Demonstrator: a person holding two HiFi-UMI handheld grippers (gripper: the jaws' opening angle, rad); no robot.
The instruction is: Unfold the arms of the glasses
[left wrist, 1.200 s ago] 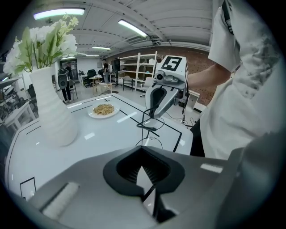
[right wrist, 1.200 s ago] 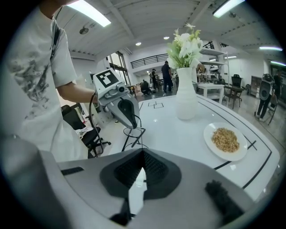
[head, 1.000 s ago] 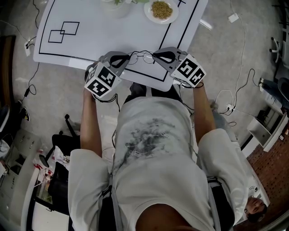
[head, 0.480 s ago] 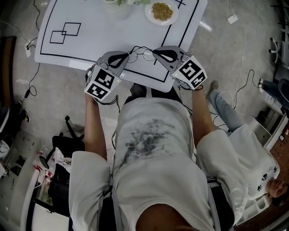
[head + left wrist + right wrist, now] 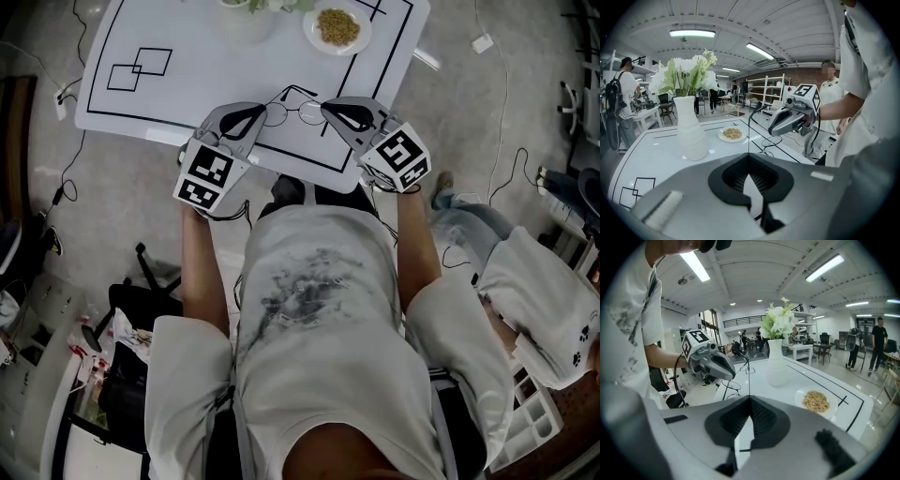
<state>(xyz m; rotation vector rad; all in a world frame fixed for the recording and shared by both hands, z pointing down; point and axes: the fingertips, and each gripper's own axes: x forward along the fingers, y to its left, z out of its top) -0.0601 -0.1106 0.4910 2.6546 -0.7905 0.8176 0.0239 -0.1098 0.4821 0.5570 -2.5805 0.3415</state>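
one white table (image 5: 187, 94) with black lines and two overlapping squares (image 5: 139, 70) drawn on it filled the top of the head view, standing on a grey floor (image 5: 112, 216) strewn with cables. the person in a pale shirt (image 5: 319, 319) stood at its near edge, both forearms stretched toward it. another person in white (image 5: 553, 309) was at the right edge of that view.

a white vase (image 5: 691, 131) holding white flowers stood toward the far side of the table, with a plate (image 5: 337, 25) of grainy food just to its right, apart from it.

the left gripper (image 5: 266, 111) and the right gripper (image 5: 323, 107) pointed inward at each other over the table's near edge, marker cubes toward the person. between their tips were the glasses (image 5: 307, 114), thin wire frames with round lenses, lenses side by side across the gap. the left gripper's jaws were closed together on one thin arm of the glasses, which ran straight out from the jaw tips in the left gripper view. the right gripper's jaws were likewise pressed together on the other thin arm, seen as a dark line leaving the tips in the right gripper view. whether the frame touched the tabletop or was held just above it could not be told.
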